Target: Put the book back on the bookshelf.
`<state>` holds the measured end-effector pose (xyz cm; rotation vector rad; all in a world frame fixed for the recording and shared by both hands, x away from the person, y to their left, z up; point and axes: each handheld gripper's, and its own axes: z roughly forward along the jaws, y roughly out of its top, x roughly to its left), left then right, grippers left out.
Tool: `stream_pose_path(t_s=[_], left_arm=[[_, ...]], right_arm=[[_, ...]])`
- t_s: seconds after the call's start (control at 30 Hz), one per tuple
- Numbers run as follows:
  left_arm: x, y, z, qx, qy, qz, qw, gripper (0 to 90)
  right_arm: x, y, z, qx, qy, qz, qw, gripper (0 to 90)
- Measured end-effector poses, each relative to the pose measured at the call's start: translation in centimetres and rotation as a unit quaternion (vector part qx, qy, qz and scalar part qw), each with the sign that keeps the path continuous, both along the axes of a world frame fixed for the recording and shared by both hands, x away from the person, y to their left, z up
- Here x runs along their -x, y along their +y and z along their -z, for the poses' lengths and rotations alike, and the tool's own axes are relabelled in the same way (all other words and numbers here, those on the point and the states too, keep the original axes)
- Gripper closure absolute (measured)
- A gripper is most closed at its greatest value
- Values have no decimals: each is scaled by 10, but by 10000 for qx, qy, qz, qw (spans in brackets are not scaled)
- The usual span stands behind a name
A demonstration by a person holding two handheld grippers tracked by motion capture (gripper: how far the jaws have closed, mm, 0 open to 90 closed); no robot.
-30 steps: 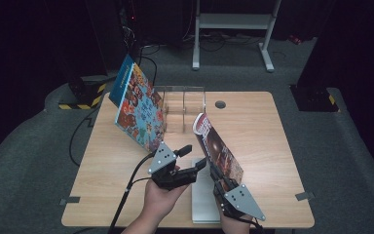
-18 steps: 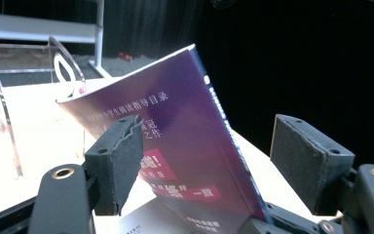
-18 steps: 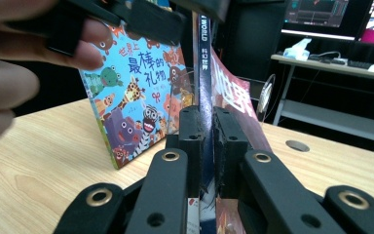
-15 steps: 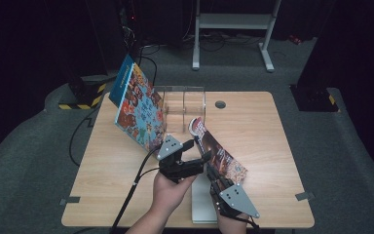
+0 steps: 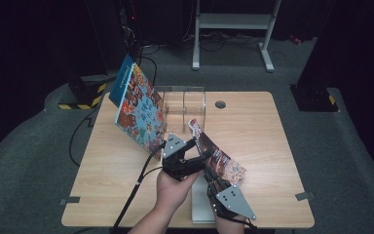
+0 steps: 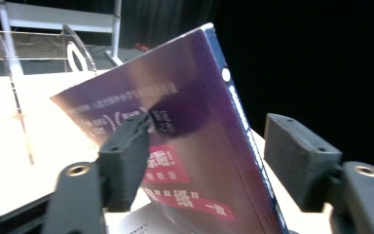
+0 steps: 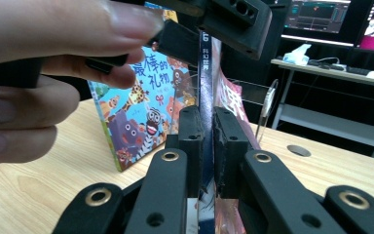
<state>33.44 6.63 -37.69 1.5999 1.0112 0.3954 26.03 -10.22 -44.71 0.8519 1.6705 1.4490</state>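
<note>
A thin purple magazine stands tilted above the table's front middle. My right gripper is shut on its lower spine, which is pinched between both pads. My left gripper reaches around the magazine's upper part from the left. Its jaws have just been closing with the magazine between them. In the left gripper view the right pad stands apart from the spine, so the jaws are open. A hand carries that gripper close in front of the right gripper view.
A colourful children's book leans against a clear acrylic rack at the table's back left. A white flat book lies at the front edge under the grippers. The wooden table has a cable hole.
My left gripper has moved right onto the magazine, its jaws now on either side of it. The magazine has tipped further over to the right. My right gripper has stayed put.
</note>
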Motion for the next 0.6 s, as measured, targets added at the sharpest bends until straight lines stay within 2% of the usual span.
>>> stream_pose_path(t_s=[0.03,0.3,0.47,0.6], left_arm=[[0,1,0,-7,-11,-4,10000,404],[4,1,-1,-178,-144,-5,9997,484],[4,3,-2,-259,-142,14,9996,530],[5,5,-3,-275,-109,46,9996,579]], right_arm=[[0,0,0,-15,3,-8,10000,841],[-1,0,1,-44,44,-105,9999,821],[-3,1,2,-110,109,-180,9997,807],[-3,1,2,-61,102,-208,9997,788]])
